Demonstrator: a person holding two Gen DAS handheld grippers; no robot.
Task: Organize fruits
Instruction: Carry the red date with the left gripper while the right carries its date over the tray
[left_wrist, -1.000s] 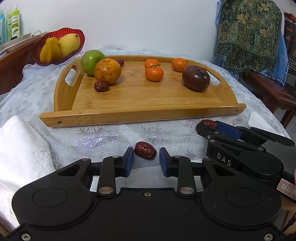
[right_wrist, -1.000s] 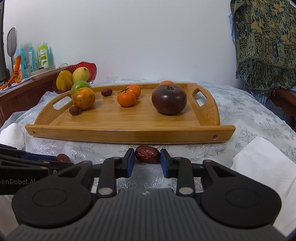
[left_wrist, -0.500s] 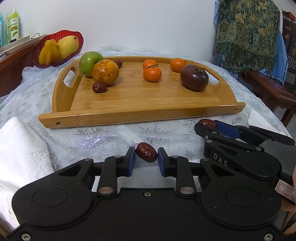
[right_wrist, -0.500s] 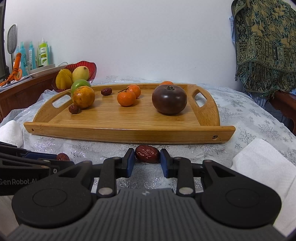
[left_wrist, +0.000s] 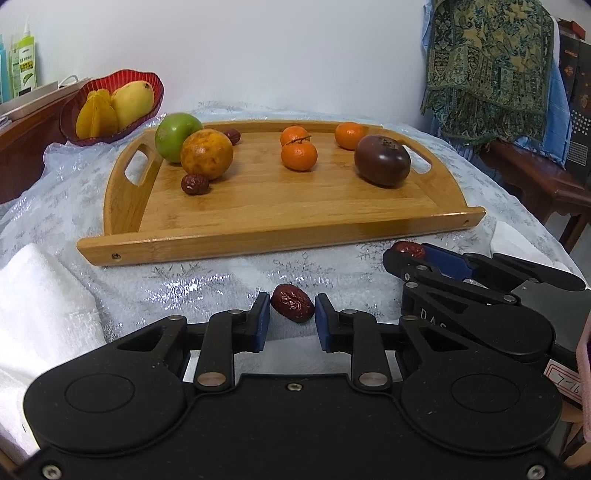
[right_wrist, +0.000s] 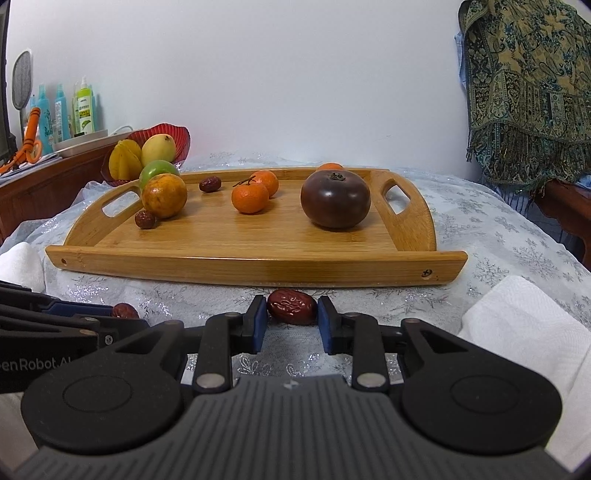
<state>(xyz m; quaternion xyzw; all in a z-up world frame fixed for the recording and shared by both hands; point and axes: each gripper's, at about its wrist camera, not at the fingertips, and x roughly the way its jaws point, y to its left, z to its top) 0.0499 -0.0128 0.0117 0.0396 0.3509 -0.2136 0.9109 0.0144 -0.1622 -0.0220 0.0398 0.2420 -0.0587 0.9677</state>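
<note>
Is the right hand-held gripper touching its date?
Touching: the right wrist view shows both blue pads of the right hand-held gripper pressed against the date.

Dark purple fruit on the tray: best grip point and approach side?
Grip the dark purple fruit across its widest middle, coming from the tray's low front rim. It sits upright, calyx up, round and smooth, with bare board on both flanks; probably needs wide jaws.

The left gripper, with blue pads, grips a wrinkled red date just above the silver snowflake tablecloth. To its right, the right gripper clamps a second red date. Beyond stands a bamboo tray holding a green apple, oranges and a dark purple fruit.
</note>
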